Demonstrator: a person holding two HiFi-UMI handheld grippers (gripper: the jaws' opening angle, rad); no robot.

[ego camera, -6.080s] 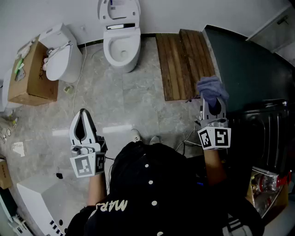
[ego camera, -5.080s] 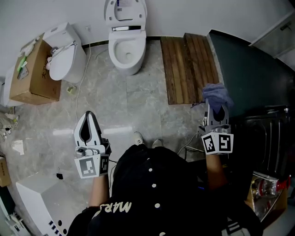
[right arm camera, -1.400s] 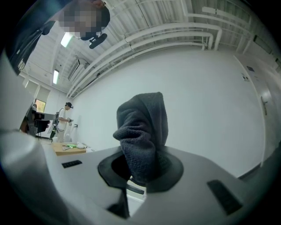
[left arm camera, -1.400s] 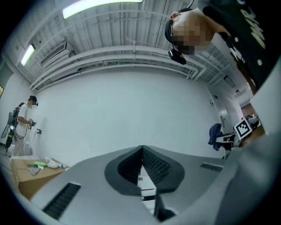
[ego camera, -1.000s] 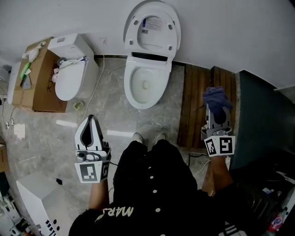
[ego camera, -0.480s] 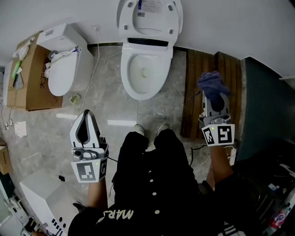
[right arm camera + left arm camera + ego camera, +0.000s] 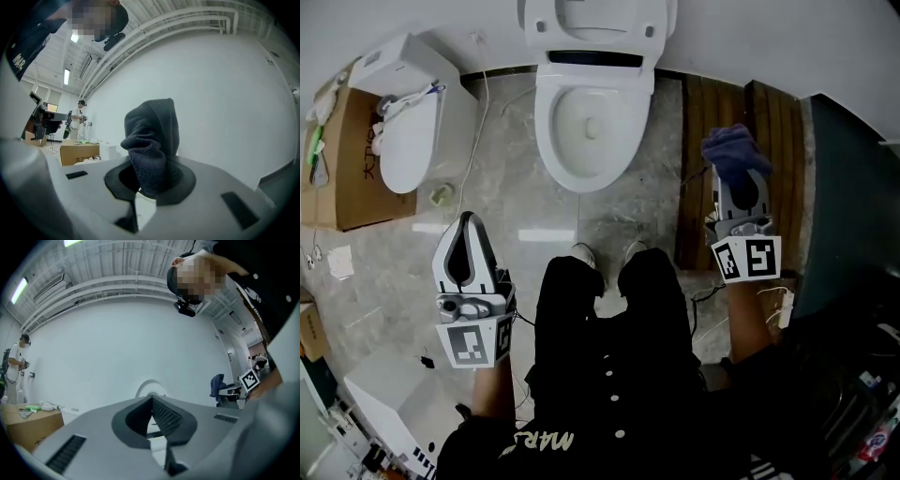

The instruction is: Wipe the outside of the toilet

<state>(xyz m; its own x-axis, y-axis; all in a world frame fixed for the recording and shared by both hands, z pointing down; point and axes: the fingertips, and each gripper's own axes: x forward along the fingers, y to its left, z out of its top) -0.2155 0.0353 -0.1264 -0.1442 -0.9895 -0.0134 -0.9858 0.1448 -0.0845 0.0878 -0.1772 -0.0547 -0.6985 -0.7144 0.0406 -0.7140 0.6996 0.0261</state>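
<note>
Located white ceramic toilet (image 7: 586, 122) dead ahead against pale wall (image 7: 769, 37), lid raised, long axis running straight away from the feet. Found dark blue terry cloth (image 7: 729, 148) clamped in right tool (image 7: 735, 171), held over brown slatted wooden mat (image 7: 698, 103); must travel forward and left to meet the bowl's right flank. Found left tool (image 7: 466, 217) closed on nothing, over grey marbled tile floor (image 7: 506, 187), left of the bowl. Judged wiping not yet begun: no contact with porcelain. Noted second white toilet (image 7: 408, 141) and cardboard box (image 7: 337, 159) far left.
</note>
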